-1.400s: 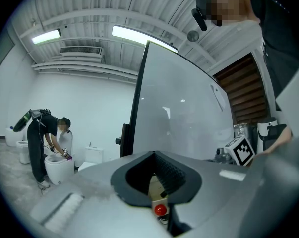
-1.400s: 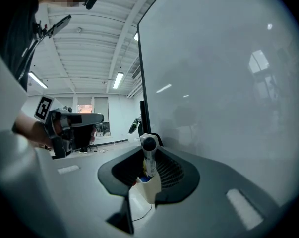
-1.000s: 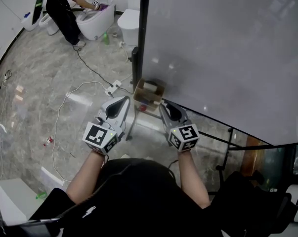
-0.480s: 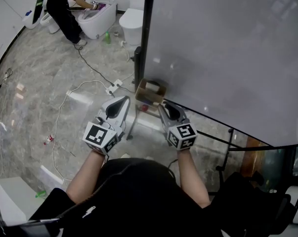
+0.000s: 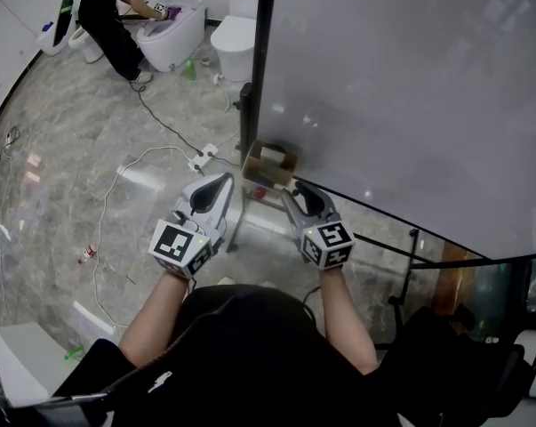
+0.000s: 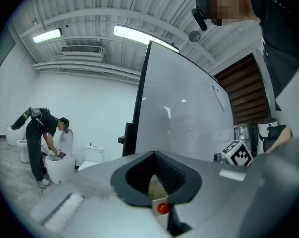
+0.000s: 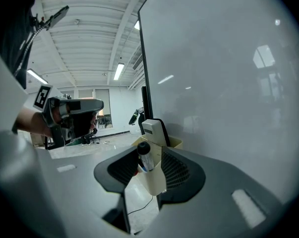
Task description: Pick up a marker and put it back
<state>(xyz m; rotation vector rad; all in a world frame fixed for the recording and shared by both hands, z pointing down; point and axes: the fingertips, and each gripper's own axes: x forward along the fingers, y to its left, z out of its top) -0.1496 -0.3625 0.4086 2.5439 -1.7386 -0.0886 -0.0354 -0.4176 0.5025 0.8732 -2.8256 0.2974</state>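
Overhead, in the head view, a beige holder (image 5: 269, 163) hangs at the lower left corner of the whiteboard (image 5: 401, 87). The right gripper (image 5: 290, 188) has its tips just beside the holder. The left gripper (image 5: 221, 181) is near, off to the holder's left, with its jaws drawn together to a point and holding nothing.

From the left gripper view, the holder (image 6: 156, 188) and a red cap (image 6: 162, 208) show through the hollow between that gripper's pads.

From the right gripper view, the jaws have just been opening and stand wide apart. The black-capped marker (image 7: 145, 157) stands upright in the holder (image 7: 154, 180) between them, with neither pad pressing on it. A white eraser (image 7: 154, 130) stands in the holder behind it.
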